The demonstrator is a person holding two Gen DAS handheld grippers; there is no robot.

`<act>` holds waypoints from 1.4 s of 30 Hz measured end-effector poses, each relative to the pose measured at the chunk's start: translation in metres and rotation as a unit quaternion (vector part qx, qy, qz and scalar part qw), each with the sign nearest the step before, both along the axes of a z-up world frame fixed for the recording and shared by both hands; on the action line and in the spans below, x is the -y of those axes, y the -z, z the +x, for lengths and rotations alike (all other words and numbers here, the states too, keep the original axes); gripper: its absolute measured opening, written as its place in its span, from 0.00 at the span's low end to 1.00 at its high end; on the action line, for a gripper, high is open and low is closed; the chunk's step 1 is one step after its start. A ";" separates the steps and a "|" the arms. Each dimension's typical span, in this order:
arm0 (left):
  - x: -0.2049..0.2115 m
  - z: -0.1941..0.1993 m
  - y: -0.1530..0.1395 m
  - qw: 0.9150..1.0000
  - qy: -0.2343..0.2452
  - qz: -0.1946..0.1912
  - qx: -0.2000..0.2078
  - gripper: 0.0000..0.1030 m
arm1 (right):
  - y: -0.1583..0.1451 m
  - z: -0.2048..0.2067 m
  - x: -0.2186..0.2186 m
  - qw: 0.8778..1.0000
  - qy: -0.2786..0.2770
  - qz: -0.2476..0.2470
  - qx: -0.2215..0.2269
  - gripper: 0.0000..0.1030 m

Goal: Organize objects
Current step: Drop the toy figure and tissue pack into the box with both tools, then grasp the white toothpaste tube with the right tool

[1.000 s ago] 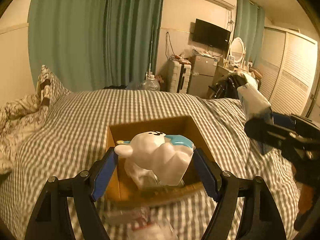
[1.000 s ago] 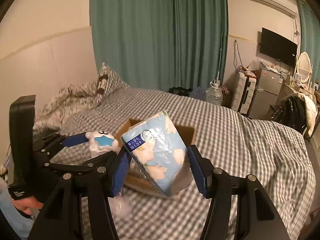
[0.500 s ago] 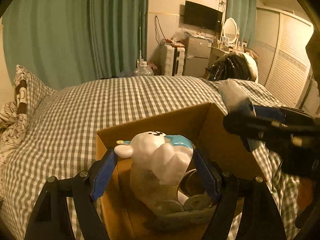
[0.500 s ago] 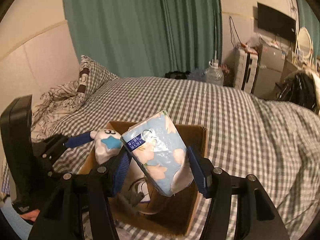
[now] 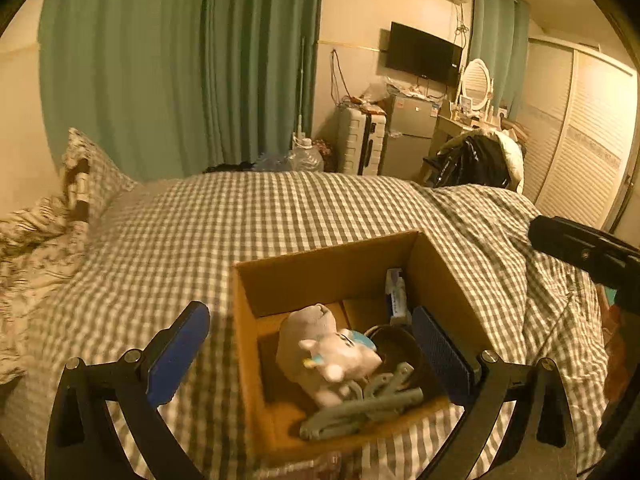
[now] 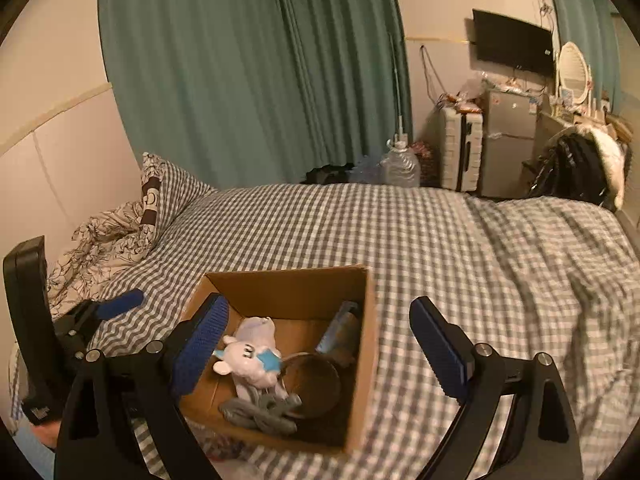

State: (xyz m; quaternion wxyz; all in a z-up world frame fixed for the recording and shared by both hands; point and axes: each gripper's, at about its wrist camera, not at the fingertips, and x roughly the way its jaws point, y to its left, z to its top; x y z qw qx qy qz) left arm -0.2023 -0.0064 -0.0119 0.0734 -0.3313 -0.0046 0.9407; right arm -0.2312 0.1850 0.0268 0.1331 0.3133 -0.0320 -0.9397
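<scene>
An open cardboard box [image 5: 320, 264] [image 6: 370, 320] sits on the checked bed. Inside lie a white plush toy with a blue patch [image 5: 332, 354] [image 6: 250, 356], a blue-patterned packet [image 5: 396, 294] [image 6: 340, 326] standing against the far right wall, a dark round bowl [image 5: 394, 350] [image 6: 312, 380] and grey clips [image 5: 360, 408] [image 6: 260, 410]. My left gripper [image 5: 308, 354] is open and empty above the box's near left part. My right gripper [image 6: 320, 350] is open and empty above the box. The left gripper also shows at the left of the right wrist view [image 6: 120, 304].
A checked pillow [image 5: 92, 176] and a crumpled floral quilt [image 5: 28, 256] lie at the bed's left. Green curtains, a suitcase [image 5: 360, 142], a small fridge and a chair with dark clothes [image 5: 476, 164] stand beyond the bed. A small plastic wrapper lies in front of the box [image 5: 304, 466].
Both grippers have opened. The plush toy has dropped from my left gripper into the box and the packet from my right gripper into the box. Both grippers have pulled back.
</scene>
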 end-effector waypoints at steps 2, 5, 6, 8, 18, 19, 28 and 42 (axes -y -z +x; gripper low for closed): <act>0.004 0.017 -0.014 1.000 -0.006 -0.001 -0.007 1.00 | -0.017 0.022 -0.007 1.000 0.005 0.007 -0.013 0.89; 0.009 0.052 -0.038 1.000 -0.007 0.002 -0.022 1.00 | -0.043 0.057 -0.016 0.999 0.005 0.014 -0.039 0.89; 0.011 0.067 -0.045 1.000 -0.009 -0.002 -0.026 1.00 | -0.050 0.067 -0.017 0.999 0.005 0.020 -0.045 0.89; 0.009 0.086 -0.054 0.999 -0.007 -0.014 -0.029 1.00 | -0.063 0.091 -0.019 0.998 -0.002 0.033 -0.054 0.89; 0.013 0.171 -0.012 0.999 -0.034 -0.037 0.012 1.00 | -0.048 0.184 -0.008 0.995 -0.007 0.084 -0.061 0.89; 0.012 0.176 -0.001 0.998 -0.037 -0.044 0.016 1.00 | -0.037 0.189 -0.006 0.995 -0.004 0.081 -0.054 0.89; 0.005 0.183 0.093 0.990 -0.051 -0.111 0.070 1.00 | 0.100 0.211 0.038 0.993 -0.037 0.109 0.033 0.89; 0.019 0.180 0.132 0.990 -0.066 -0.071 0.101 1.00 | 0.185 0.201 0.078 0.979 -0.108 0.096 0.142 0.66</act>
